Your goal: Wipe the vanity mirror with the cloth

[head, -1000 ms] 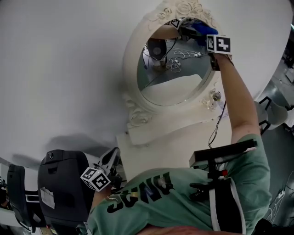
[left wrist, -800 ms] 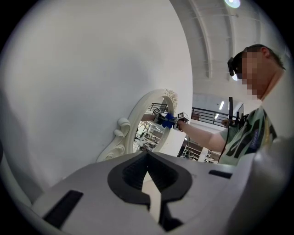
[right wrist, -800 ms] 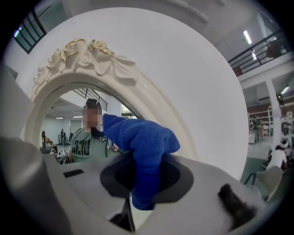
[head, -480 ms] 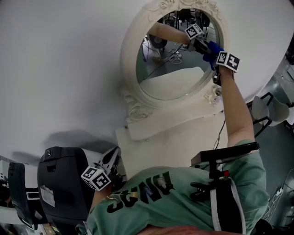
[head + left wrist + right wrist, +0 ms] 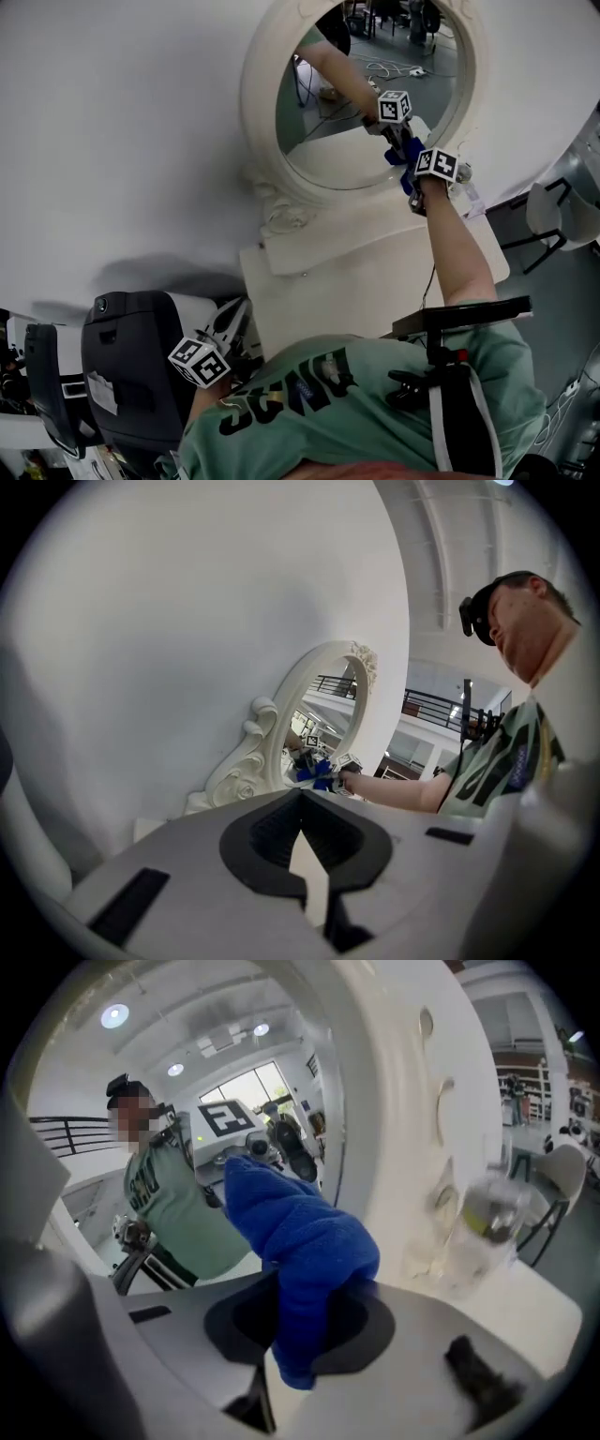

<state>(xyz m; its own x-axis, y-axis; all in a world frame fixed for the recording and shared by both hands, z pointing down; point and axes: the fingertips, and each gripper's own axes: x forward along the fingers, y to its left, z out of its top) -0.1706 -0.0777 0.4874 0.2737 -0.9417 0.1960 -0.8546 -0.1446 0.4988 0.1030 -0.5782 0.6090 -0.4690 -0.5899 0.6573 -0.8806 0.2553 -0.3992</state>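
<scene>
Head view: my right gripper (image 5: 405, 169) has slid from the vanity mirror's (image 5: 328, 155) top down to its lower right edge. Left gripper view: my left gripper (image 5: 302, 803) is closed and empty. Right gripper view: it pinches the blue cloth (image 5: 300, 1241) at the glass.

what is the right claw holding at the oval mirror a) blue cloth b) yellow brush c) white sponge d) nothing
A: the right gripper view shows a blue terry cloth clamped in the right claw, up by the lower right rim of the white-framed oval vanity mirror.
</scene>
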